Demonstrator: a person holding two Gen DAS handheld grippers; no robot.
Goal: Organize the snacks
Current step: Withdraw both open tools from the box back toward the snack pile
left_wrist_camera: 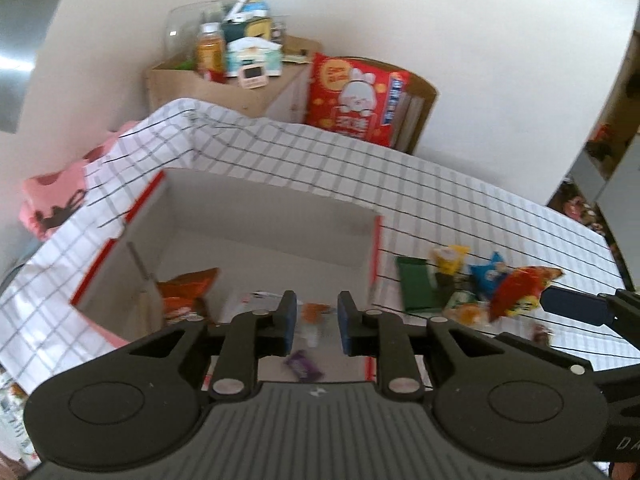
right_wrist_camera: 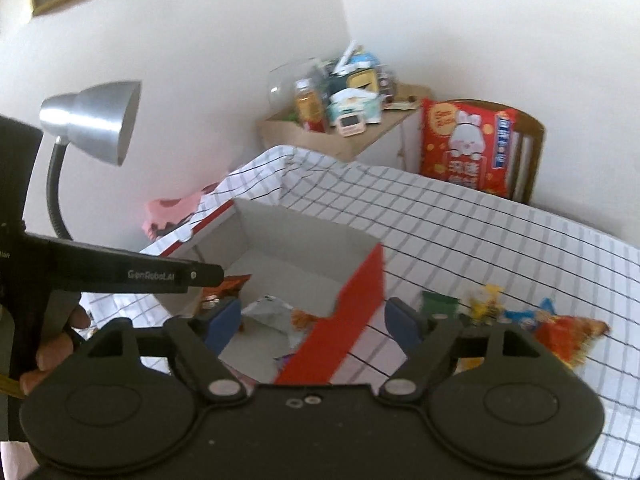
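A red-sided cardboard box (left_wrist_camera: 256, 224) stands open on the table (left_wrist_camera: 460, 200), which is draped in a white checked cloth, toward the table's left edge. Inside the box lie an orange snack bag (left_wrist_camera: 186, 292) against its left wall, a silver packet (right_wrist_camera: 268, 310) on the floor and a small purple sweet (left_wrist_camera: 302, 364) near the front wall. To the right of the box, along the table's near edge, a cluster of loose snacks waits: a dark green packet (left_wrist_camera: 416, 284), a yellow one (left_wrist_camera: 450, 260), a blue one (left_wrist_camera: 490, 272) and a red-and-yellow bag (left_wrist_camera: 516, 290). The left gripper (left_wrist_camera: 317, 322) hovers over the box interior with its jaws only narrowly parted and nothing between the pads. The right gripper (right_wrist_camera: 316, 320) hangs above the box's right wall, jaws spread wide and empty, the red wall lying in the gap but untouched. A hand (right_wrist_camera: 52, 344) grips the left tool's handle. Beyond the far edge, a cabinet (left_wrist_camera: 224, 88) holds clutter, and a desk lamp (right_wrist_camera: 92, 120) leans in.
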